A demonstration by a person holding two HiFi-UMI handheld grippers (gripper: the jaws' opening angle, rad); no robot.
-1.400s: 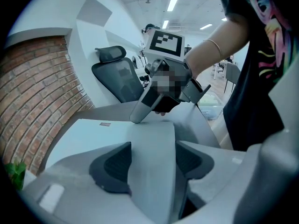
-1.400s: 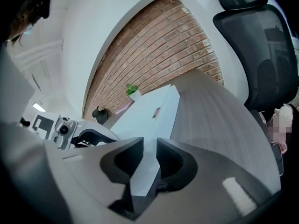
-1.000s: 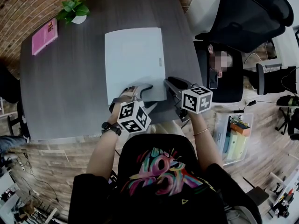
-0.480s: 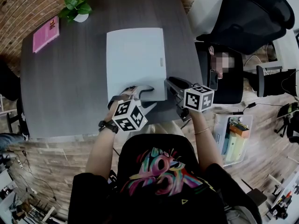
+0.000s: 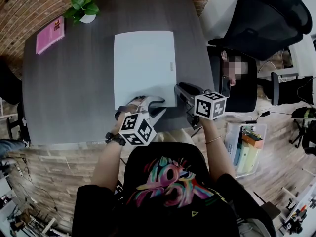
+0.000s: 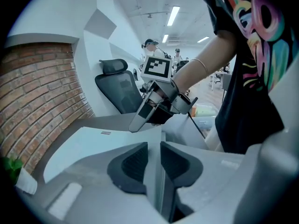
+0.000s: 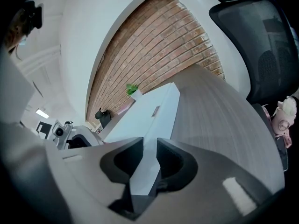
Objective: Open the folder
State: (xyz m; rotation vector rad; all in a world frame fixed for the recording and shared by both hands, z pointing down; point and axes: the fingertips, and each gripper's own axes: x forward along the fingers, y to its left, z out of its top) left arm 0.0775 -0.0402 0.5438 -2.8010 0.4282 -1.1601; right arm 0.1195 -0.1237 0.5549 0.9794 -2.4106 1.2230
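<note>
A pale blue folder lies shut and flat on the dark grey table. My left gripper is at the folder's near edge, close to the near right corner. In the left gripper view its jaws are closing with the folder's edge between the pads, and a narrow gap still shows. My right gripper sits at the folder's near right corner. In the right gripper view its jaws stand close together on that corner of the folder.
A small potted plant and a pink book sit at the table's far left. A black office chair and a seated person are to the right. A crate of items stands on the floor.
The left gripper's jaws have narrowed around the folder's near edge, and its hand has tilted slightly. The right gripper has kept still.
</note>
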